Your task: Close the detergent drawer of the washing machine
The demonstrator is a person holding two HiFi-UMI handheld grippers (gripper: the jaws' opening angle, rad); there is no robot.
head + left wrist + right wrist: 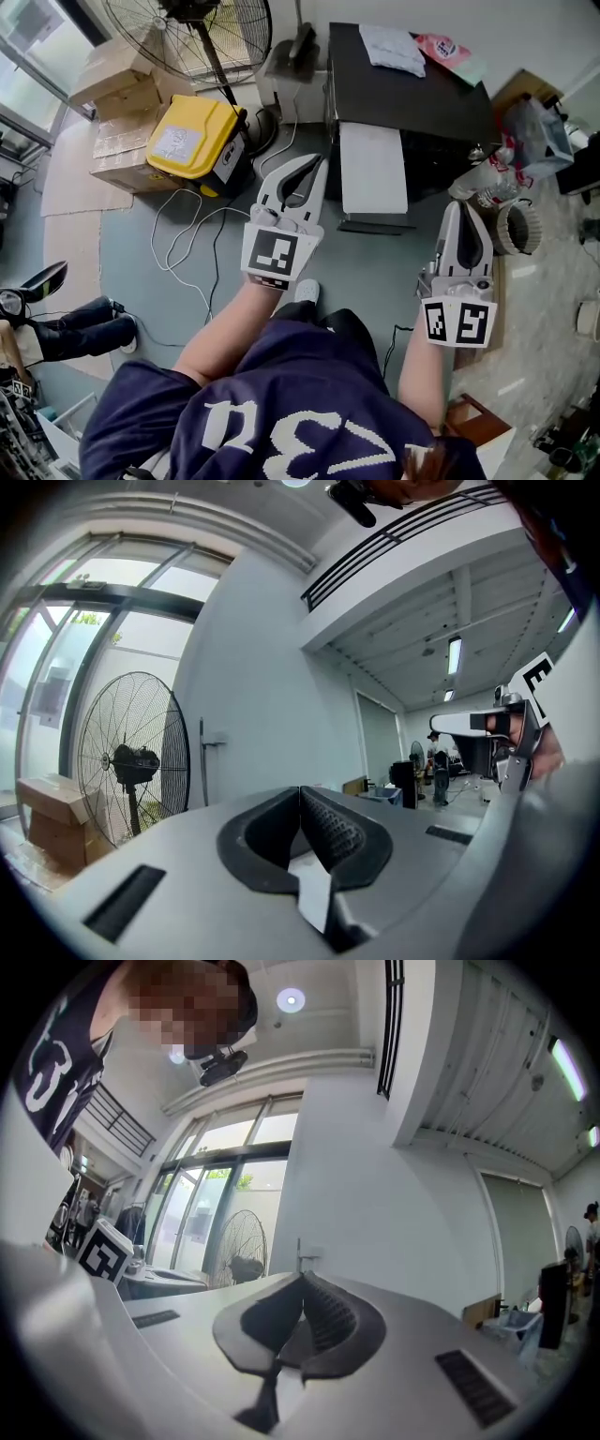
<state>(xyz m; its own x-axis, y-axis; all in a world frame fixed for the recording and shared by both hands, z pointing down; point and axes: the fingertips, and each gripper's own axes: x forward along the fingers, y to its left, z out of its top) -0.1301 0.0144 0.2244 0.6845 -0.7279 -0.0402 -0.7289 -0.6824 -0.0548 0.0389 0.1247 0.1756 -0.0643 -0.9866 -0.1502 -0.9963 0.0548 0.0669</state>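
In the head view the washing machine (412,103) stands ahead, seen from above, with a black top. A pale grey drawer (373,171) sticks out of its front toward me. My left gripper (317,165) is held level just left of that drawer, apart from it, jaws shut and empty. My right gripper (462,210) hovers to the drawer's right, also shut with nothing in it. In the left gripper view the left gripper (300,791) points at a white wall with its pads together. The right gripper (302,1279) faces the same wall in the right gripper view.
A yellow box (192,136), a floor fan (192,33) and cardboard boxes (112,80) stand at the left. A white cable (183,246) trails over the floor. Folded cloths (394,47) lie on the machine top. Bottles (487,183) crowd the right side. A person's shoes (75,319) are at far left.
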